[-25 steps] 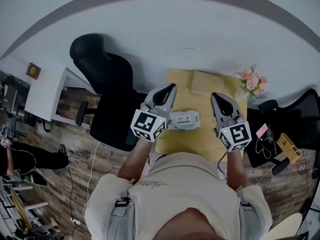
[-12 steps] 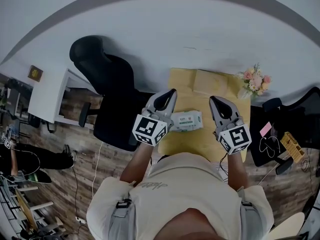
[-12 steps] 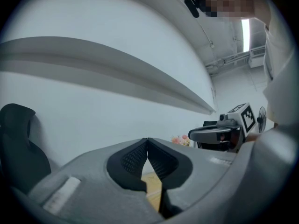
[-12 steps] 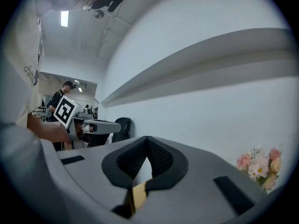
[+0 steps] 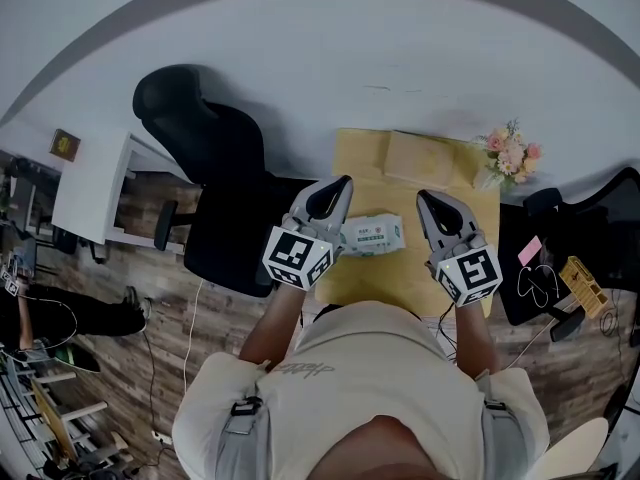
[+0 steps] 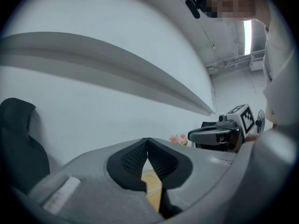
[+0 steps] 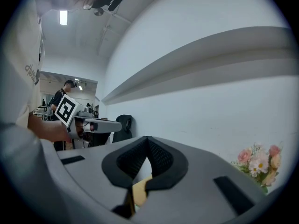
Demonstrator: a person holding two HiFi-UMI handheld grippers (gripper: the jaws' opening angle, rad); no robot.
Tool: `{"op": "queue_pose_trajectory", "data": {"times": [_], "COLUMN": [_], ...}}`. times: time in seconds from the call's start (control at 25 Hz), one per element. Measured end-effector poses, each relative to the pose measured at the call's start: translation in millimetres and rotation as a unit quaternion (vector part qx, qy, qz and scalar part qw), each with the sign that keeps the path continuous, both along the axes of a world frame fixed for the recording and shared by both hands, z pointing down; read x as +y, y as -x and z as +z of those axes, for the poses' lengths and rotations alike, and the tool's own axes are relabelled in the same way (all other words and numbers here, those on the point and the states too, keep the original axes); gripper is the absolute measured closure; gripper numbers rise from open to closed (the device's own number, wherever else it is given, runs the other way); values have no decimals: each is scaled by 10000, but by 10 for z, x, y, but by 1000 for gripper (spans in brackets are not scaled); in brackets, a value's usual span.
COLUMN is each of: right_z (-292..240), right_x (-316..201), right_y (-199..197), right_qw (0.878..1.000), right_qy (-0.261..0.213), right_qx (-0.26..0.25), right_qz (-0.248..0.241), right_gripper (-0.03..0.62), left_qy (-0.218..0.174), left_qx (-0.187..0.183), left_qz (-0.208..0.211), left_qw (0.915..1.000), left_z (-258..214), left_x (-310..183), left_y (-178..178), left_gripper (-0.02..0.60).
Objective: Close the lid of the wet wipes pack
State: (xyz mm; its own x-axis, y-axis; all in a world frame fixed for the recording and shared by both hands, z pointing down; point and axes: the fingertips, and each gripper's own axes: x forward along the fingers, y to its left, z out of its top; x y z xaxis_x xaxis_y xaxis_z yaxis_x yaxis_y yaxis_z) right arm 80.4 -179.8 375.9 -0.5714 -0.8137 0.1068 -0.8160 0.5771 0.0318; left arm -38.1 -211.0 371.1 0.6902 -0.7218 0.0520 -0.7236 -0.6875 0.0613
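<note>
A white and green wet wipes pack (image 5: 371, 236) lies on the small yellow table (image 5: 420, 278), between the two grippers in the head view. My left gripper (image 5: 331, 190) is held above the pack's left end, and my right gripper (image 5: 436, 203) is to the pack's right, above the table. Both sets of jaws are shut with their tips touching and nothing between them. In the left gripper view my left gripper (image 6: 147, 140) points at the white wall. My right gripper (image 7: 147, 139) does likewise in the right gripper view. The pack itself is hidden in both gripper views.
A black office chair (image 5: 215, 178) stands left of the table. A flat yellow box (image 5: 418, 158) lies at the table's far edge, and a pink flower bunch (image 5: 508, 154) is at its far right corner. Another black chair (image 5: 560, 258) with small items sits at right.
The grippers and pack have barely shifted in the view over the last second; both grippers stay shut beside the pack.
</note>
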Motion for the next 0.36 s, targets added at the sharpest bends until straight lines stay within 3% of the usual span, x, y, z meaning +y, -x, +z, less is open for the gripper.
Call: {"op": "queue_pose_trajectory", "data": {"times": [0.36], "right_z": [-3], "right_x": [46], "right_y": [93], "right_qw": [9999], "right_qy": [49], "right_qx": [96], "right_qz": [-44], "right_gripper": [592], "left_qy": [-11], "left_qx": [-20], "left_qz": [22], "left_qw": [10000], "left_z": [-27], "left_x": [34], "left_y": [70], "left_gripper": [564]}}
